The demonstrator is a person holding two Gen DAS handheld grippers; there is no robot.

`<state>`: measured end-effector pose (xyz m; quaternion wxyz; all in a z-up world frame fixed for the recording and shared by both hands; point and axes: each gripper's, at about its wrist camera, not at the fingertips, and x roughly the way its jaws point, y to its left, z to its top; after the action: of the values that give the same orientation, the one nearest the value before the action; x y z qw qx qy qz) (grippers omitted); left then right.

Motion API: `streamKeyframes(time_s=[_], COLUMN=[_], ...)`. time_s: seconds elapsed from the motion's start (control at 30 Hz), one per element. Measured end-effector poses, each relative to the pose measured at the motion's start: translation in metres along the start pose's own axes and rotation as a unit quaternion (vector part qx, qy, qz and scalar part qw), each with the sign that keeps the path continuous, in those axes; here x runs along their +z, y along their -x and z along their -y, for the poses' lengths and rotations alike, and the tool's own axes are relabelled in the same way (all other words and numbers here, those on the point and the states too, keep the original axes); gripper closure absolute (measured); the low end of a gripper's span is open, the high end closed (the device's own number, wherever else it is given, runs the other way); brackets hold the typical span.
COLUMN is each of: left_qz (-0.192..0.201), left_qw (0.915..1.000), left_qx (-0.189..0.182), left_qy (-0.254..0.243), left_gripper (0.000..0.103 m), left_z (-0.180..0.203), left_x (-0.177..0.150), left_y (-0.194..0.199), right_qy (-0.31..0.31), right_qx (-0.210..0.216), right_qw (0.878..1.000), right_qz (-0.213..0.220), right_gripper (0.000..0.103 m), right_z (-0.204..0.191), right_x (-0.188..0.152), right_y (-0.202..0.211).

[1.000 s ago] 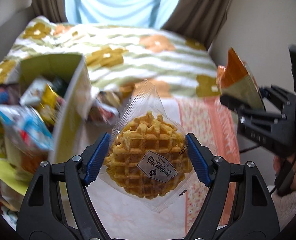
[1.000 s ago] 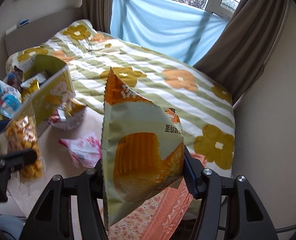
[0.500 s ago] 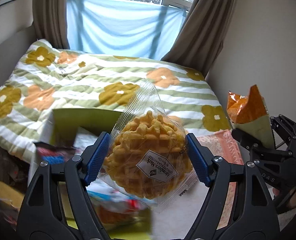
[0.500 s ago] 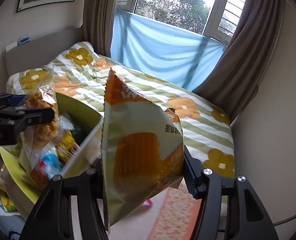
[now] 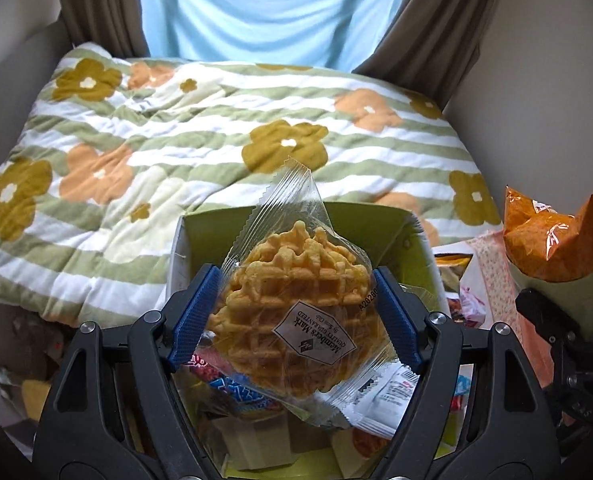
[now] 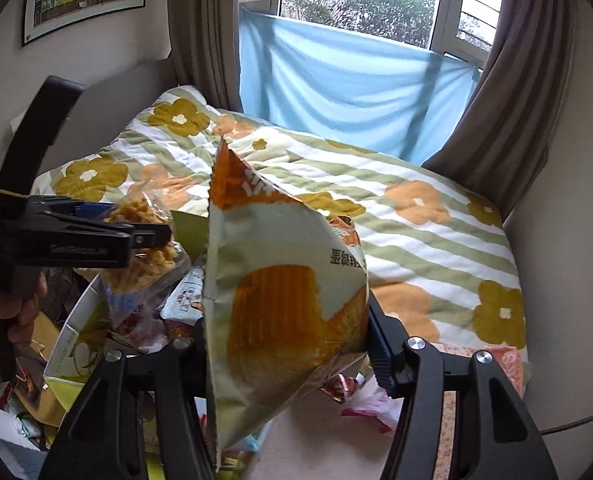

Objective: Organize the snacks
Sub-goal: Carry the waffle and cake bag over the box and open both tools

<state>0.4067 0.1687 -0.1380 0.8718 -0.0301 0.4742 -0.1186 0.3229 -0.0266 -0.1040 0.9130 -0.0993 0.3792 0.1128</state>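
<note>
My left gripper (image 5: pixel 296 320) is shut on a clear-wrapped waffle packet (image 5: pixel 296 308) and holds it over the open green snack box (image 5: pixel 360 224), which is full of several wrapped snacks (image 5: pixel 384 396). My right gripper (image 6: pixel 292 340) is shut on a pale green and orange chip bag (image 6: pixel 284 300), held upright just right of the box (image 6: pixel 76 344). The chip bag (image 5: pixel 552 244) shows at the right edge of the left wrist view. The left gripper (image 6: pixel 108 236) with the waffle (image 6: pixel 144 248) shows at the left of the right wrist view.
A bed with a flowered striped quilt (image 5: pixel 176 120) lies behind the box. Loose snack packets (image 6: pixel 368 404) lie on the table right of the box, by a peach patterned cloth (image 6: pixel 508 364). Curtains (image 6: pixel 508 100) and a wall close the right side.
Both grippers have swung left with their snacks. The waffle went from over the table to over the open box, and the chip bag came up beside the box.
</note>
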Motion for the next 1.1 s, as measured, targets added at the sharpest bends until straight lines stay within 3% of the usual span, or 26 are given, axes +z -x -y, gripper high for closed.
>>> streamKeyframes(time_s=[0.07,0.1,0.4,0.77,0.83,0.87,0.9,1.1], left_qz=[-0.003,0.002,0.008,0.019,0.023,0.026,0.031,0.04], left_qw=[1.0,1.0,0.9988,0.9972,0.9968,0.9966,0.9964,0.9965], left_qx=[-0.007,0.0,0.0,0.038,0.039,0.041,0.044,0.038], left_qy=[0.0,0.001,0.048,0.062,0.066,0.066,0.066,0.062], left_gripper=[0.014,0.0,0.0,0.0,0.0,0.0,0.0,0.0], left_z=[-0.001,-0.001,-0.033,-0.059,-0.063,-0.064,-0.064,-0.057], left_x=[-0.001,-0.002,-0.024,-0.046,-0.049,-0.049,-0.051,-0.059], left_y=[-0.004,-0.003,0.015,0.045,0.052,0.056,0.06,0.071], right_qy=[0.002,0.003,0.014,0.065,0.068,0.068,0.068,0.062], right_qx=[0.004,0.007,0.022,0.044,0.05,0.054,0.059,0.036], right_qw=[1.0,1.0,0.999,0.997,0.996,0.996,0.995,0.996], right_qz=[-0.004,-0.005,-0.019,-0.012,0.018,0.03,0.042,0.053], right_gripper=[0.049,0.049,0.049,0.046,0.035,0.013,0.0,0.0], right_z=[-0.003,-0.005,-0.016,-0.054,-0.057,-0.057,-0.057,-0.051], right_x=[0.001,0.003,0.003,0.007,0.005,0.006,0.005,-0.007], right_y=[-0.004,-0.008,-0.02,-0.013,-0.003,0.001,0.007,0.026])
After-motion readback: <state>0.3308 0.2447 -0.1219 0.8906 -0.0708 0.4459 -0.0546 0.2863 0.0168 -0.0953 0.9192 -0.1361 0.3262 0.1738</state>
